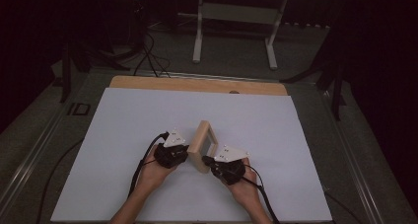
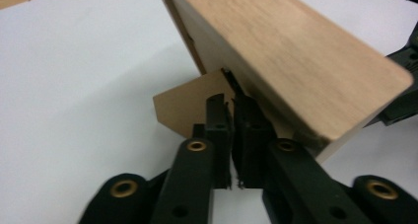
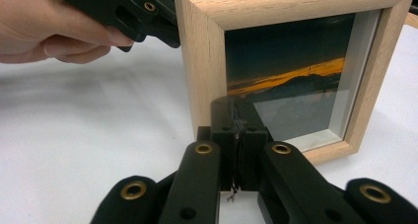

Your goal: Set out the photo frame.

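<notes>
Wood photo frame [image 1: 201, 146] stands upright mid-mat, long axis 11–5 o'clock; my left gripper [image 1: 186, 150] at its 9, jaws nearly shut by the back stand flap [image 2: 190, 105]; right gripper [image 1: 207, 161] at 5, shut, empty

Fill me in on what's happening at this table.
A person works on a wooden picture frame standing upright on a white sheet. The left gripper, jaws close together, is behind it at the brown cardboard stand. The right gripper, jaws together, is at the frame's front lower corner.
</notes>
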`<state>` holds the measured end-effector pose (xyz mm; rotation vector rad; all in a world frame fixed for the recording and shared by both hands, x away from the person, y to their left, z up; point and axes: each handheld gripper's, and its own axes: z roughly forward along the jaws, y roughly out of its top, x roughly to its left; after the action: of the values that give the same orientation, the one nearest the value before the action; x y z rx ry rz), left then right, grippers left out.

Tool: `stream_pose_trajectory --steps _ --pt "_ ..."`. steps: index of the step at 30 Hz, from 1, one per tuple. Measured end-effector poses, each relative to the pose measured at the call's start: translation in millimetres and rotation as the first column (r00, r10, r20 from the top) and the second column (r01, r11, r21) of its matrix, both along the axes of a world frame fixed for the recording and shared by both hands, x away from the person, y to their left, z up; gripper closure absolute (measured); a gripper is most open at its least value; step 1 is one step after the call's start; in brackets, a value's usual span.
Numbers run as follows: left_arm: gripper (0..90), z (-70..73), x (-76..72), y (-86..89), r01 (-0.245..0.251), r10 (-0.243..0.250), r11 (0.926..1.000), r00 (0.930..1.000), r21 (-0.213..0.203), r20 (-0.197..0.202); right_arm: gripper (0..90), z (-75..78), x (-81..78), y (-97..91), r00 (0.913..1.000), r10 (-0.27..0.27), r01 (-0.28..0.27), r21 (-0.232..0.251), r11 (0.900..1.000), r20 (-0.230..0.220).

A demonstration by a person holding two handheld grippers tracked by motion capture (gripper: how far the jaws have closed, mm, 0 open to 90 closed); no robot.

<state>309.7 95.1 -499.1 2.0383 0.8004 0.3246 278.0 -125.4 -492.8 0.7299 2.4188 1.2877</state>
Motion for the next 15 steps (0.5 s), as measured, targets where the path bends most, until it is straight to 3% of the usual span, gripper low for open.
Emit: stream_pose_trajectory --steps 8,15 --pt "76.7 2.4 -3.9 8.5 -0.031 0.031 0.9995 0.9995 0.003 -0.005 85.4 0.6 0.1 -1.3 1.0 -0.001 0.001 -0.001 1.0 -0.001" --pt "69.3 4.9 -16.4 19.4 -0.084 0.084 0.9959 0.9964 -0.033 0.003 81.9 0.9 0.4 -3.2 0.9999 -0.014 0.014 0.0 0.9999 0.002"
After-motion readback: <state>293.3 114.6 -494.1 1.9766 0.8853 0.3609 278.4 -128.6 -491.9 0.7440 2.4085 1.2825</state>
